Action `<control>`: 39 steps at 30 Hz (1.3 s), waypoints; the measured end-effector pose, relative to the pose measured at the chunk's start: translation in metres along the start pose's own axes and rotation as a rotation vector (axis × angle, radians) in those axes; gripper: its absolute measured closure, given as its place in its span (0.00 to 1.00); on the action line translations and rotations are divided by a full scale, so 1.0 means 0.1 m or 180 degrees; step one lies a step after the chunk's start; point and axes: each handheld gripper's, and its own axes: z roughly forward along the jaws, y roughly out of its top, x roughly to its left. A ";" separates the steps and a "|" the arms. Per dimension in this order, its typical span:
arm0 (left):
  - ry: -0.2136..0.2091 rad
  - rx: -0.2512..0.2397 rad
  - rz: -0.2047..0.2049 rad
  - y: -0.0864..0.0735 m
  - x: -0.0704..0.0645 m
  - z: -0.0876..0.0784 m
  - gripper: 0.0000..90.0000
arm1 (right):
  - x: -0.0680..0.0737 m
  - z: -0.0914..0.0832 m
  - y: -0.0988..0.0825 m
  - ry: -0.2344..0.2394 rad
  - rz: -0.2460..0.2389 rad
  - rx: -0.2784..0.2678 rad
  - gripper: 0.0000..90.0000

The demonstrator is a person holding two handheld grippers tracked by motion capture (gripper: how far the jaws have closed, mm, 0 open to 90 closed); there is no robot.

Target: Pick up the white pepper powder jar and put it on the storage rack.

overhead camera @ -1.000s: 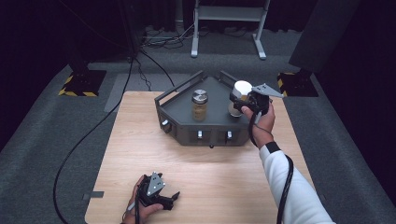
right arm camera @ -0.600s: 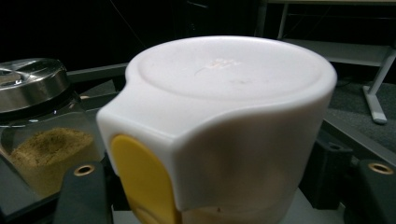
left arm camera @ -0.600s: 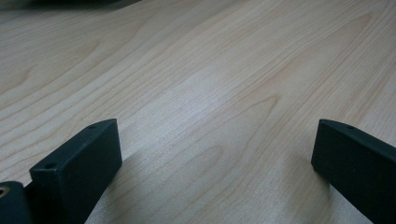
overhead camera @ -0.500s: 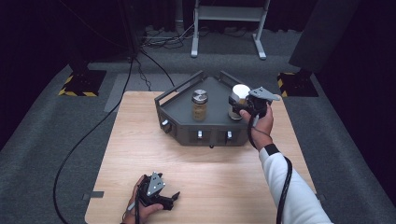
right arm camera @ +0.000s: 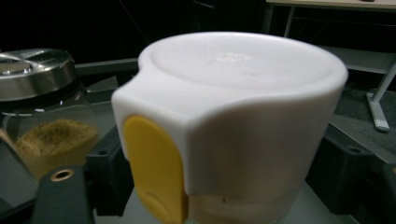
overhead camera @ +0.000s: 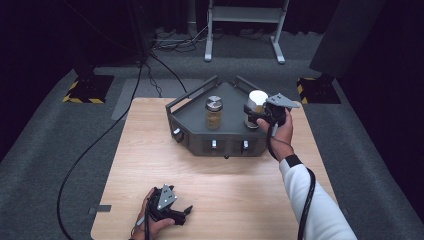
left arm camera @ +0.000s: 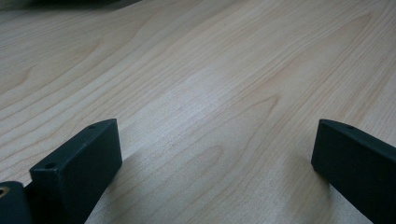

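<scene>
White-capped jar [overhead camera: 257, 106] upright at right end of dark tray [overhead camera: 200, 116], between jaws of right gripper [overhead camera: 256, 116], just been opening, pads flanking but apparently not pressing. Steel-lidded jar [overhead camera: 214, 112] near, mid-tray. Left gripper [overhead camera: 181, 214] on table [overhead camera: 150, 145] near front edge, jaws wide, nothing between.

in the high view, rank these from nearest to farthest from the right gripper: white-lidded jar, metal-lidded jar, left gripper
1. white-lidded jar, between the right gripper jaws, at the tray's right end.
2. metal-lidded jar, mid-tray, to its left.
3. left gripper, at the table's near edge, far left.
</scene>
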 end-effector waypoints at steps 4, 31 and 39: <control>0.0001 0.0002 0.0004 0.00 0.00 0.00 0.02 | -0.01 -0.04 -0.03 -0.0036 0.0001 -0.0063 0.15; 0.0000 0.0000 0.0000 0.00 0.00 0.00 0.02 | -0.14 -0.99 0.17 0.0010 -0.0420 0.0028 0.03; 0.0000 0.0001 0.0001 0.00 0.00 0.00 0.02 | -0.18 -1.28 -0.01 -0.0030 -0.0374 -0.0058 0.03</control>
